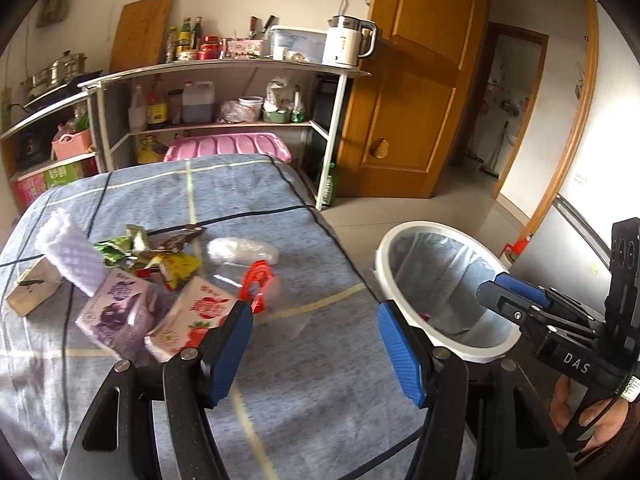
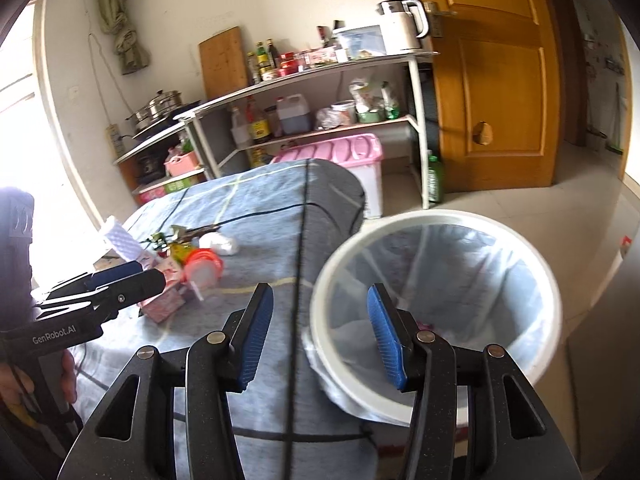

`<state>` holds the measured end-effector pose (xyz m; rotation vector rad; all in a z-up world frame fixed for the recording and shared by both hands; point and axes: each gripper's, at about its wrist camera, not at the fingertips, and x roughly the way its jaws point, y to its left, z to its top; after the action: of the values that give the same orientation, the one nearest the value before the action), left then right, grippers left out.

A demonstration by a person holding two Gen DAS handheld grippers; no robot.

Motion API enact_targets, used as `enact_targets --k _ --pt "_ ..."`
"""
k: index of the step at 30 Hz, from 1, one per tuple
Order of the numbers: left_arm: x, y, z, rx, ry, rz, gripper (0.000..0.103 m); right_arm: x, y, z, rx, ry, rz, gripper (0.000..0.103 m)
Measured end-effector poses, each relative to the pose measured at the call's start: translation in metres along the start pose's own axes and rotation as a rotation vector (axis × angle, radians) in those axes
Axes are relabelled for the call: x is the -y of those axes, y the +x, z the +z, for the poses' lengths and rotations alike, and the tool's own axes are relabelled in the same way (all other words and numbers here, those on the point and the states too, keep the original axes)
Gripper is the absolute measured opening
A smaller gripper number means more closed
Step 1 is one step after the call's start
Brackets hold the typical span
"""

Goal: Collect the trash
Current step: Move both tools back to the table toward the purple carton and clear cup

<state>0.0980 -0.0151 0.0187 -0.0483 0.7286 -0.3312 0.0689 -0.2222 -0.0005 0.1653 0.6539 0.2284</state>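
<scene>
Mostly undone. Left hand-held gripper point(image 1: 316, 346) and right hand-held gripper point(image 2: 320, 334) both have jaws parted with nothing between them. Lined trash bin point(image 1: 404, 236), at 3 o'clock off the table point(image 1: 304, 408) edge, shows a little at its bottom. Still on the cloth, around 10 o'clock: strawberry carton point(image 1: 188, 322), purple carton point(image 1: 116, 312), snack wrappers point(image 1: 156, 254), clear cup point(image 1: 256, 284), foam sleeve point(image 1: 70, 252).

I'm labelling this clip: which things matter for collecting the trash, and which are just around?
Job: trash bin, purple carton, strawberry carton, snack wrappers, clear bottle.
Around: kettle, pink storage box, cutting board.
</scene>
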Motion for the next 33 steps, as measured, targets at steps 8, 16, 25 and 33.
enact_targets --k 8,16,25,33 --pt "-0.058 -0.023 -0.011 0.014 -0.074 0.097 0.065 -0.043 0.030 0.004 -0.034 -0.033 0.076 0.051" --pt "-0.102 -0.030 -0.023 0.008 -0.143 0.151 0.065 -0.075 0.061 0.006 -0.091 -0.088 0.133 0.051" --pt "-0.137 -0.022 -0.029 -0.015 -0.184 0.181 0.065 -0.105 0.107 0.004 -0.194 -0.206 0.132 0.051" --pt "-0.159 0.002 -0.027 -0.055 -0.194 0.169 0.065 -0.110 0.131 0.004 -0.244 -0.238 0.132 0.051"
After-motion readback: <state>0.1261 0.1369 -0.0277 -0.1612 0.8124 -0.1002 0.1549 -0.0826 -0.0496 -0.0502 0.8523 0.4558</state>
